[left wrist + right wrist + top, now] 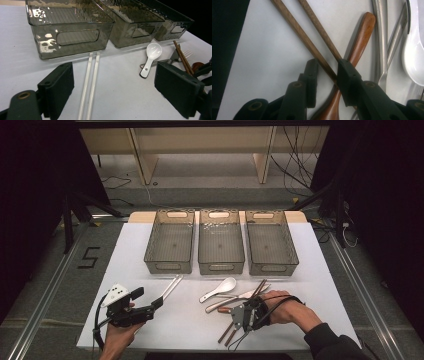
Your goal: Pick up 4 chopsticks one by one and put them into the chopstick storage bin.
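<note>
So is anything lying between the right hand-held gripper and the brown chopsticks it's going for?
Nothing visible. The right hand-held gripper already straddles the pair of brown wooden chopsticks, its jaws on either side of them. A wooden spoon handle lies crossed underneath them, and metal cutlery lies just beside, so both could get caught in the grip.

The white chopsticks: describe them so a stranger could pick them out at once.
Start at the white table with three smoky plastic bins in a row. In front of the leftmost bin, a pair of white chopsticks lies side by side, close to the left gripper. They lie apart from the other cutlery, and unlike the brown chopsticks at the right, they are pale.
</note>
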### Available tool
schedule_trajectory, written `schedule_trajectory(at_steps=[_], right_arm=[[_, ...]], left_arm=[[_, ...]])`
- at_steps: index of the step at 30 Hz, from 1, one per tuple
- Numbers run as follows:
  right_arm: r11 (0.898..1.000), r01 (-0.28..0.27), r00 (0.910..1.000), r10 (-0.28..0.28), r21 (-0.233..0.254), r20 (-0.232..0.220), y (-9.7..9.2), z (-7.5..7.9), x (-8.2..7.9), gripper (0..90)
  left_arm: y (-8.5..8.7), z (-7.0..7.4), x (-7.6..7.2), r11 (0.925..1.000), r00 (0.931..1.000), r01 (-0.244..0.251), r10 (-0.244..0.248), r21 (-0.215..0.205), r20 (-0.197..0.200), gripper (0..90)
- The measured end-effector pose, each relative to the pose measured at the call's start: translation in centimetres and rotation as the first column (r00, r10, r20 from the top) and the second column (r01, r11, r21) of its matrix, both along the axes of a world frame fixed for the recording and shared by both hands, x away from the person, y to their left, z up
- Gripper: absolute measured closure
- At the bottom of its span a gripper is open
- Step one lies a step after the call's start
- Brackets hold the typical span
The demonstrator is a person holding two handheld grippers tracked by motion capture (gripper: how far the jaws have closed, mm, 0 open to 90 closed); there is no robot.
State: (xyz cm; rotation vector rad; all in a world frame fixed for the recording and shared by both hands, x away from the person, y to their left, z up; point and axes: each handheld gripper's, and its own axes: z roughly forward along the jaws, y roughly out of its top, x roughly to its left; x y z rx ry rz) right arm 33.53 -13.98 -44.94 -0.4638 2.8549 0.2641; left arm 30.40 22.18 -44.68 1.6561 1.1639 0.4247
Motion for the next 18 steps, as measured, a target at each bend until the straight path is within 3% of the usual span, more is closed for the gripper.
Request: schedule_trajectory(at_steps=[8,18], right_arm=[[0.998,-0.054,0.9985,0.054,-0.038,-0.003,0.62,-0.02,0.17,69.8],[0.997,-0.058,0.9983,0.057,-0.044,-0.013,0.58,0.06,0.31,70.1]], left_arm=[[0.02,-0.01,0.03,1.0,1.0,0.0,0.0,0.0,-0.005,15.7],[0.12,-0.03,0.02,1.0,1.0,-0.003,0.003,-0.001,-0.007,15.7]])
